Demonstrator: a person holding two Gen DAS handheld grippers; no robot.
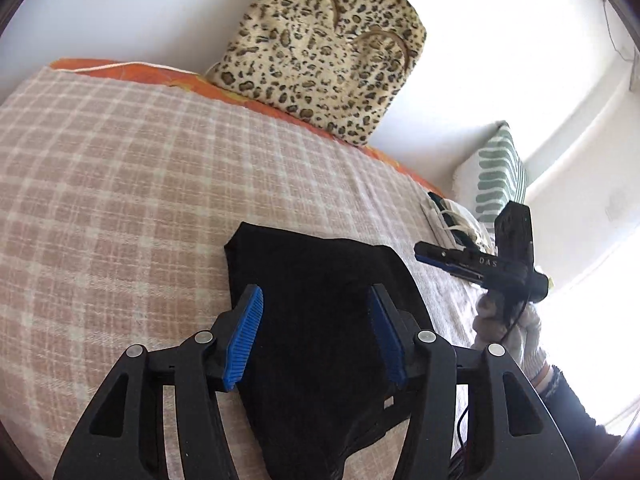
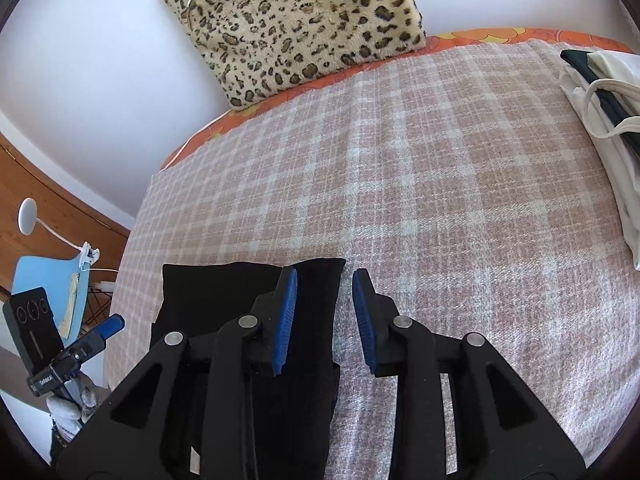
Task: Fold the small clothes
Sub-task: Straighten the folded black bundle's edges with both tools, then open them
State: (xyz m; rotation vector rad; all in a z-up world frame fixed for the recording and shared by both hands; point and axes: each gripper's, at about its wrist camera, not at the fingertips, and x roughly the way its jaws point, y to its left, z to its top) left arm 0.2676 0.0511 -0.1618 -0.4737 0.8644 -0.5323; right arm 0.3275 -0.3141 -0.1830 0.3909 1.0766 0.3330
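Blue-padded left gripper (image 1: 316,336) hangs over the small black folded cloth garment (image 1: 320,320), jaws about half open, pads clear of the fabric, nothing held. Garment lies flat on the pink-and-cream checked bed blanket (image 2: 460,200). Right gripper (image 2: 325,320) straddles its right edge, jaws narrowly parted, empty. Risk: a pad dropping onto the fold and dragging sideways would likely pull the layers askew, since the soft blanket gives little resistance.
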